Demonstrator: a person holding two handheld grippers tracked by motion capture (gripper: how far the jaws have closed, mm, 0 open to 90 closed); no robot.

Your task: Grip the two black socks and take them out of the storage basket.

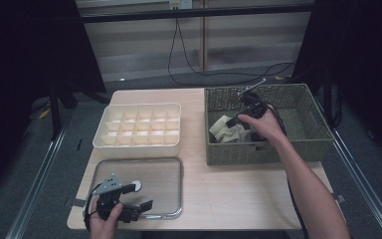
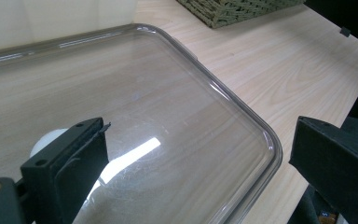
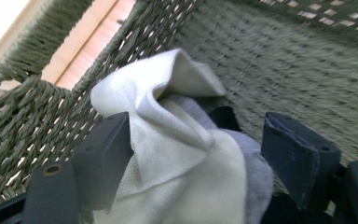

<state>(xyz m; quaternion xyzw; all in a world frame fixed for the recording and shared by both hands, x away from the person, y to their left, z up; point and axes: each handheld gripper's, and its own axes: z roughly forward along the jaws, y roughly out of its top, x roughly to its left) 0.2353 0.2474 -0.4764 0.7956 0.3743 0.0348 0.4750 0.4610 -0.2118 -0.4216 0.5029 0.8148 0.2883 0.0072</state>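
Note:
A woven green basket at the right of the table holds a pile of cloths. My right gripper reaches into it, held by the person's hand. In the right gripper view a white cloth rises in a fold between the jaws, with a grey cloth under it; the right gripper is open and straddles the fold. My left gripper is open low over a clear plastic lid at the front left. A small white round thing shows behind its left jaw.
A white tray with several compartments stands behind the clear lid. A corner of the basket shows far off in the left gripper view. Bare wood lies between lid and basket. Cables run across the floor behind the table.

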